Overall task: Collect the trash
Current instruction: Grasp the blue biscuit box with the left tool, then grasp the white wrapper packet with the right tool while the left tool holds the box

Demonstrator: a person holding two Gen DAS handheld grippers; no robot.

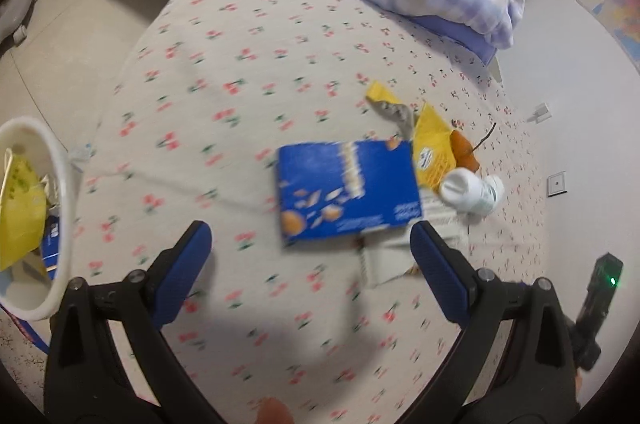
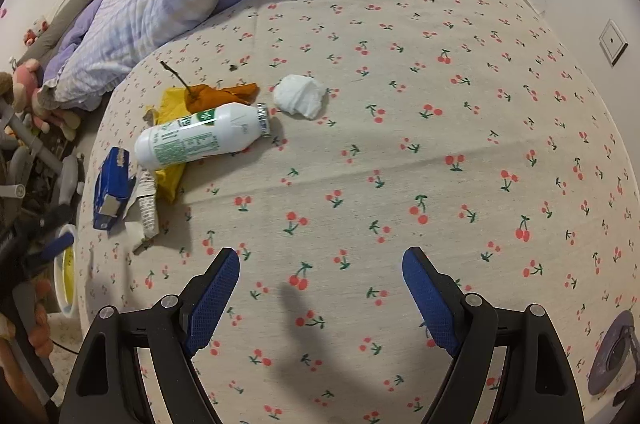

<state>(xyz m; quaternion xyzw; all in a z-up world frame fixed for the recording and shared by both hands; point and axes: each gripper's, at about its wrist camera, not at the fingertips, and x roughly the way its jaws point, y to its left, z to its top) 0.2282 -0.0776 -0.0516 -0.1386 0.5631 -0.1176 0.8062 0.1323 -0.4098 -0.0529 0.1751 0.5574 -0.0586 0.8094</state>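
A bed (image 2: 400, 152) covered by a cherry-printed sheet fills both views, and a lilac checked quilt (image 2: 160, 4) is heaped along its far side. A white bin (image 1: 64, 208) is seen at the left edge of the left wrist view, beside the bed, with yellow and blue packaging already inside it. The left gripper (image 1: 312, 256) is held over the sheet with its blue-padded jaws spread wide and nothing between them; the right gripper (image 2: 320, 288) is likewise spread wide and empty above a bare stretch of sheet. The trash is gathered in one cluster on the bed. A blue biscuit box (image 1: 348, 192) is blurred in the left wrist view and lies just ahead of the left gripper, near the bed's edge. A white plastic bottle (image 2: 200, 136) with green print is laid on its side, resting partly on a yellow wrapper (image 2: 170, 180). Torn white paper (image 2: 146, 208) is spread between the box and the wrapper. A crumpled white tissue (image 2: 300, 96) is set apart, just beyond the bottle's neck. An orange peel (image 2: 224, 92) with a thin stalk is tucked behind the bottle, touching the wrapper.
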